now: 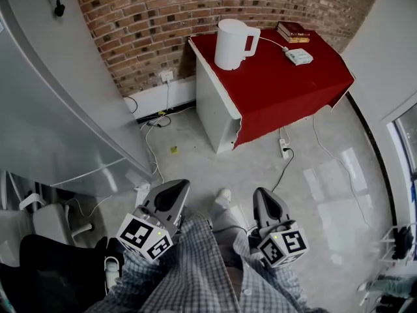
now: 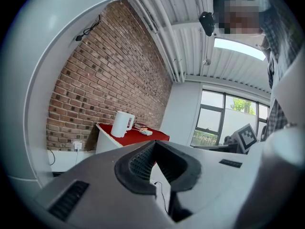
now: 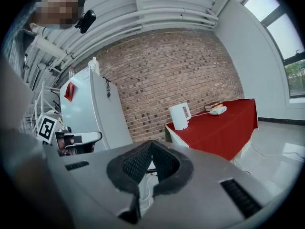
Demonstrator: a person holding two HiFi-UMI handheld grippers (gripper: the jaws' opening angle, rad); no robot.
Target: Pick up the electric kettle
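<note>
**Kettle on far bench; both tongs shut & empty**

Both tongs sat low by the person's legs, well short of the bench. L tongs had jaws together, tips touching, nothing btwn them. R tongs were the same: closed, holding nothing.

The electric kettle stood upright on the bench's back-left corner, on the red cloth. It was near the brick wall and just in from the bench's left edge, handle turned to the right. A thin white cord ran from the handle side to a flat white box further right. Books were stacked behind that box, by the wall. The front half of the red top was bare. The cloth hung over the front & right edges; the left side showed a white panel.

Open concrete floor lay btwn the person and the bench. On the left, the fridge slanted in twd the wall, leaving a narrower gap beside the bench's left side. A power strip lay on the floor just off the bench's front corner, w/ a dark cable trailing back twd the person's feet. To the right the floor was glossy & wider open, up to a white wall.
</note>
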